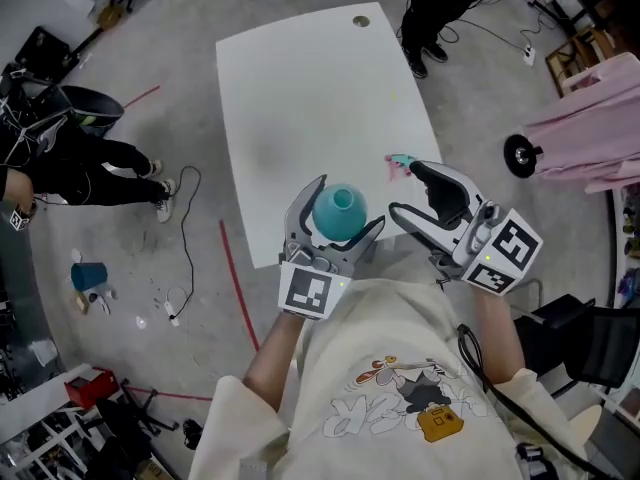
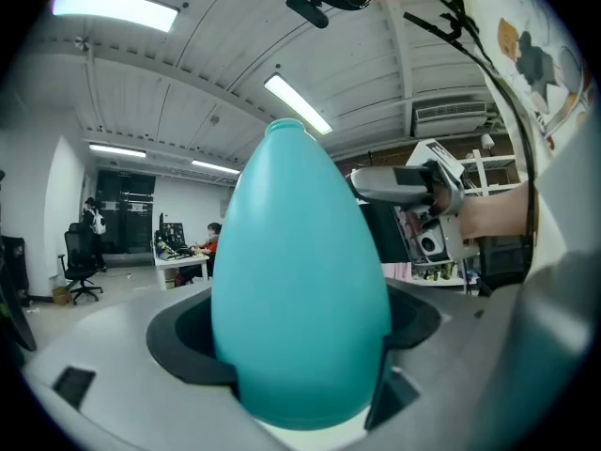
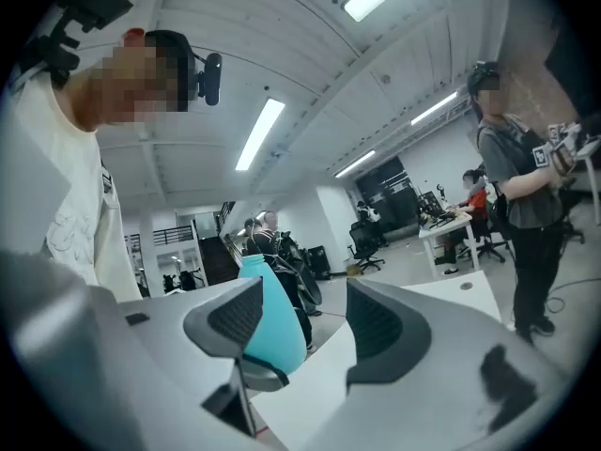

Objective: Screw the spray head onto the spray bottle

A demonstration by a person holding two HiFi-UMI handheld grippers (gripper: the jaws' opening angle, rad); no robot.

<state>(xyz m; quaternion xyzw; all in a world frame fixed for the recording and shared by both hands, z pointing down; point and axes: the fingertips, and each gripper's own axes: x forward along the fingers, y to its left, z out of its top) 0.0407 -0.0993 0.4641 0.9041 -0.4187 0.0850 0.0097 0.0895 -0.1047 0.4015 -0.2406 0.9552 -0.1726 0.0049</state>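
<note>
**While the spray bottle (image 1: 338, 213) is being gripped, the spray head (image 1: 399, 160) is lying apart**

The left gripper (image 1: 349, 204) is clenching the teal bottle by its body, open neck pointing up, over the near edge of the white table (image 1: 300, 88). The right gripper (image 1: 403, 188) is hovering just beside, jaws released and empty. The small spray head is lying on the table near them.

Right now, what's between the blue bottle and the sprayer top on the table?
Nothing: in the head view only bare white table shows between the bottle and the spray head.
</note>
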